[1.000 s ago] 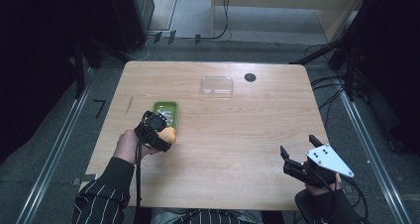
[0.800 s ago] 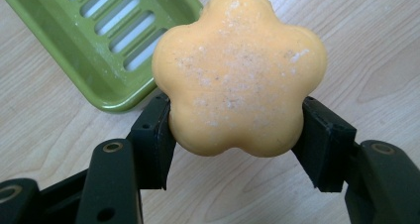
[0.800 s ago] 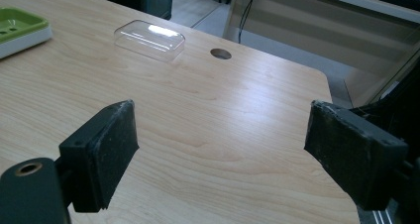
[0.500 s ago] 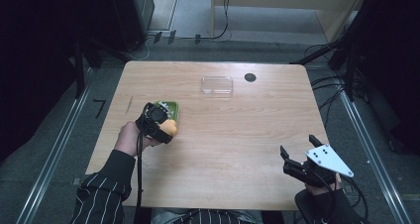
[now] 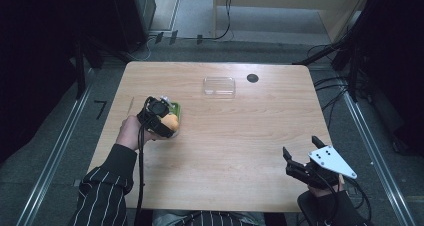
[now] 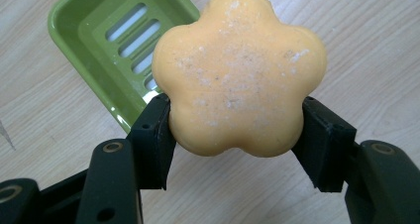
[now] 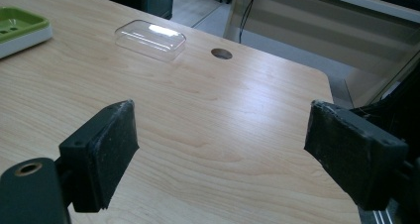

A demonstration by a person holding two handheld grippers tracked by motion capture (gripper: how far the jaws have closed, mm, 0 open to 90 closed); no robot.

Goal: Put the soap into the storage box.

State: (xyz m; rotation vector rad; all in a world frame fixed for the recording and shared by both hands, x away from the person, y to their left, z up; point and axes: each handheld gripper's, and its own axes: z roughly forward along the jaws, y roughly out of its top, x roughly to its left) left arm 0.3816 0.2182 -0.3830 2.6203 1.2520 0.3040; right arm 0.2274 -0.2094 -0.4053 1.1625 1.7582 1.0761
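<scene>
Clamped between the jaws of the left gripper [image 6: 237,135] is an orange flower-shaped soap [image 6: 239,70], held just short of the green soap dish [image 6: 94,35] ahead. Placing into the dish is judged the step; a forward carry and release are called for. Kept wide, the right gripper [image 7: 220,154] is idle. The dish's far end is cut off.

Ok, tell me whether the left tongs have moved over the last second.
Yes. Judged against the clear lid in the high view, the left tongs, shut on the orange flower-shaped soap, moved toward the table's far edge, over the green soap dish.
</scene>
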